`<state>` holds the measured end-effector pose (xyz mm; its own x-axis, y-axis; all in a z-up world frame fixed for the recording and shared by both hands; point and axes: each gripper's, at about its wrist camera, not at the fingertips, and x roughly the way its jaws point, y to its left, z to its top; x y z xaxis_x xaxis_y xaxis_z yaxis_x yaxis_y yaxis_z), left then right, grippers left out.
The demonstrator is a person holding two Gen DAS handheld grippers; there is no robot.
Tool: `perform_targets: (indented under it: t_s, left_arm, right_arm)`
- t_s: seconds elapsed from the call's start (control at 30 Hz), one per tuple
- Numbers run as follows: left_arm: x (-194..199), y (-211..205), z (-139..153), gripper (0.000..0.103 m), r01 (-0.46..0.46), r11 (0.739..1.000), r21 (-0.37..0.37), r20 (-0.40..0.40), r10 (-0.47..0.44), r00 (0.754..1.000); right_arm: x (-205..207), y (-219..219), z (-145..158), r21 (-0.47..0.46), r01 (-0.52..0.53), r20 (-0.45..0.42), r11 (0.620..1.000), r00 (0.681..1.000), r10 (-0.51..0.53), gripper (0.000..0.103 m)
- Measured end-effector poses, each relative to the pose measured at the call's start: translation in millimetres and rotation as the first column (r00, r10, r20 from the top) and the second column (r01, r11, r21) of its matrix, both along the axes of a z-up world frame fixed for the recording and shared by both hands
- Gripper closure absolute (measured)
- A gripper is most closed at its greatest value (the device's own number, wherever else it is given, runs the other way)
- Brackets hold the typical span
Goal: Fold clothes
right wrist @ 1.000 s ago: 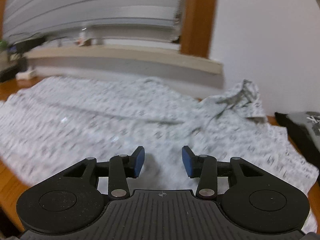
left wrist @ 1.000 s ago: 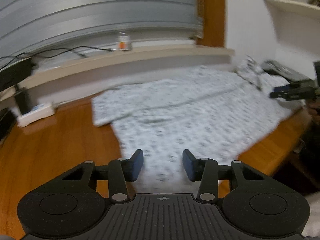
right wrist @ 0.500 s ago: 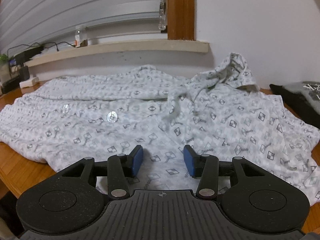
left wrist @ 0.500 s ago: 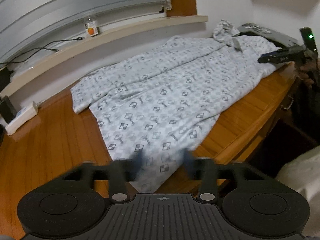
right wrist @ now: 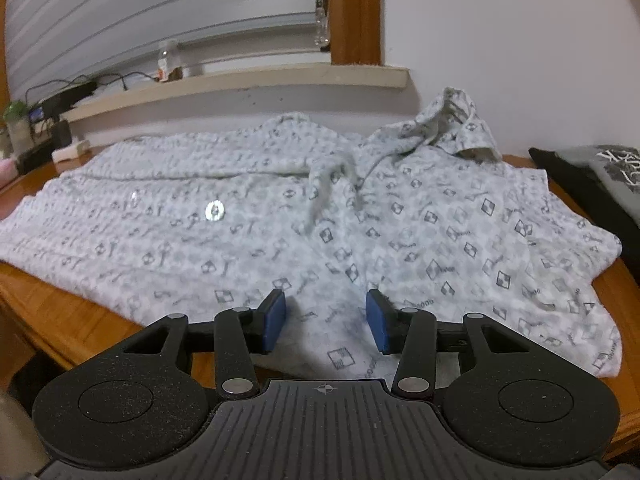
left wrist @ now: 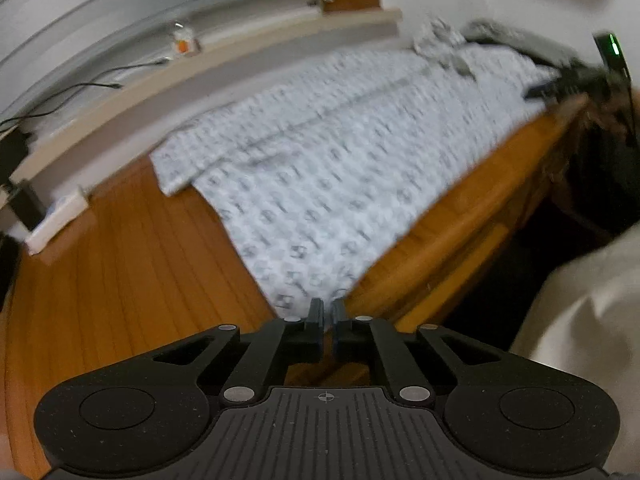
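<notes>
Orange-brown wooden tabletop [left wrist: 120,280], plank grain showing, runs under everything; front edge drops off at the right in the left wrist view.

White patterned button-up shirt with grey diamond print [right wrist: 400,232] lies spread flat over most of the tabletop, collar [right wrist: 452,128] bunched and raised at the far right end near the wall, hem corner pointing at the left gripper. Two shiny round buttons [right wrist: 215,211] show on its front. Left view of the shirt [left wrist: 320,168] is motion-blurred.

Pale wooden window sill [right wrist: 240,84] along the back wall, grey slatted blinds [right wrist: 160,12] above it, small clear bottle [right wrist: 166,60] and black cables [left wrist: 80,92] on the sill.

Dark folded garment with grey print [right wrist: 600,176] sits at the far right of the tabletop, just beside the shirt's edge.

Left gripper [left wrist: 327,310]: pitched steeply down at the shirt's near hem corner, jaws nearly together and parting slightly, only a thin slit between them; a sliver of hem fabric sits in that slit, pinched.

Right gripper [right wrist: 326,322]: angled gently down, low over the shirt's near edge, jaws about half apart, blue pads [right wrist: 275,320] bracketing flat fabric without pressing it; holding nothing. It also shows as a dark blur in the left view [left wrist: 568,84], a hand [left wrist: 600,116] behind it.
</notes>
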<state>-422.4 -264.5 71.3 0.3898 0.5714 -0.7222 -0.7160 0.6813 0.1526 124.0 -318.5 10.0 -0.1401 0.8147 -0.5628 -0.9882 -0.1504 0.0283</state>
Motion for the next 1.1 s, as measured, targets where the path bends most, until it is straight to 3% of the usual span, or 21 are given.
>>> perform_targets:
  t_s: [0.1, 0.27, 0.4, 0.57, 0.7, 0.77, 0.8, 0.87, 0.9, 0.93, 1.1]
  left_arm:
    - [-4, 5, 13, 0.077, -0.028, 0.999, 0.027, 0.044, 0.027, 0.999]
    - [8, 25, 20, 0.077, -0.038, 0.998, 0.056, 0.061, 0.035, 0.998]
    - [22, 50, 13, 0.06, -0.03, 0.998, 0.061, 0.076, 0.025, 0.997]
    - [44, 85, -4, 0.06, 0.02, 0.999, 0.048, 0.061, -0.022, 0.998]
    - [51, 101, -14, 0.05, 0.035, 0.998, 0.058, 0.054, -0.038, 0.998]
    - [51, 107, -17, 0.05, 0.039, 0.998, 0.058, 0.066, -0.043, 0.997]
    - [50, 110, -18, 0.052, 0.042, 0.998, 0.054, 0.075, -0.046, 0.996]
    - [50, 112, -19, 0.069, 0.05, 0.998, 0.045, 0.089, -0.054, 0.995]
    - [49, 111, -19, 0.093, 0.056, 0.997, 0.043, 0.096, -0.06, 0.994]
    - [47, 109, -18, 0.102, 0.061, 0.997, 0.046, 0.106, -0.066, 0.992]
    - [35, 92, -3, 0.102, 0.069, 0.993, 0.099, 0.173, -0.086, 0.981]
  right_arm:
    - [-1, 2, 4, -0.016, -0.01, 0.015, 1.0, 1.0, 0.01, 0.058]
    - [-3, 11, 15, -0.005, -0.016, 0.034, 1.0, 0.999, 0.016, 0.058]
    - [-4, 33, 27, 0.02, -0.007, 0.033, 1.0, 0.999, 0.006, 0.058]
    - [0, 84, 31, 0.013, 0.032, -0.002, 0.999, 0.999, -0.032, 0.057]
    - [4, 120, 21, -0.04, 0.052, -0.015, 0.998, 0.999, -0.052, 0.057]
    - [5, 128, 16, -0.044, 0.072, 0.0, 0.996, 0.997, -0.072, 0.057]
    - [5, 128, 15, -0.04, 0.071, 0.0, 0.997, 0.997, -0.071, 0.06]
    - [6, 126, 13, -0.031, 0.065, -0.005, 0.997, 0.998, -0.065, 0.09]
    - [5, 123, 13, -0.021, 0.06, -0.015, 0.998, 0.998, -0.06, 0.095]
    - [3, 118, 16, 0.003, 0.065, -0.015, 0.998, 0.998, -0.065, 0.095]
    - [-4, 88, 37, 0.163, 0.088, -0.019, 0.983, 0.996, -0.086, 0.095]
